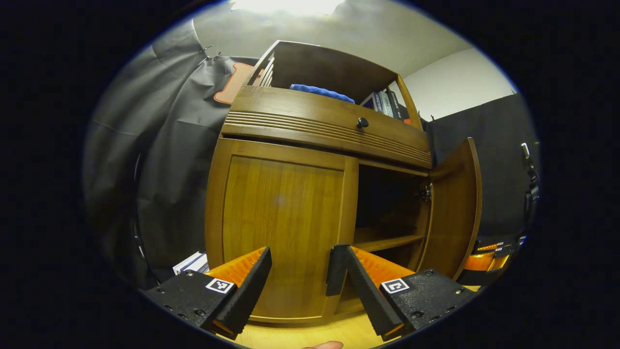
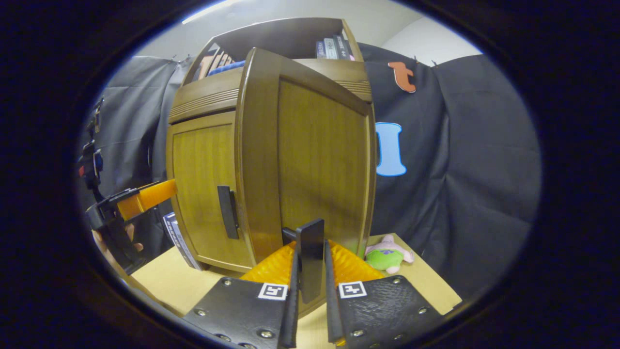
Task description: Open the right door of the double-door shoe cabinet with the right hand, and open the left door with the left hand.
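Right gripper (image 2: 310, 286) is clamping both fingers on the flat dark handle (image 2: 310, 264) of the right door (image 2: 310, 160), a smooth wood-grain panel standing swung out from the shoe cabinet (image 1: 329, 121). Left gripper (image 1: 300, 276) is hovering with fingers spread wide, holding nothing, facing the closed left door (image 1: 283, 228), whose slim vertical handle (image 2: 227, 212) is sitting untouched. Ribbed trim is running under the round drawer knob (image 1: 362, 122). A plush toy (image 2: 387, 254) is lying on the pale tabletop (image 2: 179, 286).

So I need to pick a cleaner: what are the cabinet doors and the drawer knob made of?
The left door and the right door look like wood or wood veneer: warm brown, vertical grain, a soft satin sheen. The drawer knob is small, dark and round; whether metal, wood or plastic, I cannot tell.
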Motion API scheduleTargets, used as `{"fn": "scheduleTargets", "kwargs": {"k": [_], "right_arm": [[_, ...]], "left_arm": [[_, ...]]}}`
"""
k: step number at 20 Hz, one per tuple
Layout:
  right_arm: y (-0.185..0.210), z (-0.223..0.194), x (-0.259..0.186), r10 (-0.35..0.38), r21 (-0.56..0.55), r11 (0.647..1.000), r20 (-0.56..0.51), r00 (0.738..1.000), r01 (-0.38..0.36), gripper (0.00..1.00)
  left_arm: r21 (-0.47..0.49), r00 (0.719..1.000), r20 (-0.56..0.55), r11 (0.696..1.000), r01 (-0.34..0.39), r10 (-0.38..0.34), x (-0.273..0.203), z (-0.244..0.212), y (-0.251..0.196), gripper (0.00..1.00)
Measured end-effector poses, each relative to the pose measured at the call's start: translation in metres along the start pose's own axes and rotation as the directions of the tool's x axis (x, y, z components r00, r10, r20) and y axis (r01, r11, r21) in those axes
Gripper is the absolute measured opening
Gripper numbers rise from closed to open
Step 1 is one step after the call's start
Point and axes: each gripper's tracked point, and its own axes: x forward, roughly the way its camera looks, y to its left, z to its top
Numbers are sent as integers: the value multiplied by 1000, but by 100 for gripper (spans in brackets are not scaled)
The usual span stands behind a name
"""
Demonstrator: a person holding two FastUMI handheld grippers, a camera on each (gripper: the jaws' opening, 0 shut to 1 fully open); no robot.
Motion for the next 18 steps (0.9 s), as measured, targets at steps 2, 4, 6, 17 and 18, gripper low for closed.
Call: {"fn": "scheduleTargets", "kwargs": {"k": [2,4,6,17,18], "right_arm": [[-11,1,-8,-39,39,999,20,999,38,24],[-22,2,-12,-99,38,995,54,994,97,20],[-34,4,-18,-164,-17,986,90,982,166,20],[-71,5,-25,-255,-113,956,121,959,269,6],[-79,5,-27,-255,-110,957,114,960,267,6]], "left_arm": [[6,1000,-2,1000,-13,13,1,0,1,95],[4,1000,-1,1000,-9,9,1,0,-1,95],[2,1000,-3,1000,5,-5,1,-2,-6,95],[1,997,-61,999,49,-48,5,-21,-24,95],[5,997,-64,999,45,-45,5,-23,-24,95]]}}
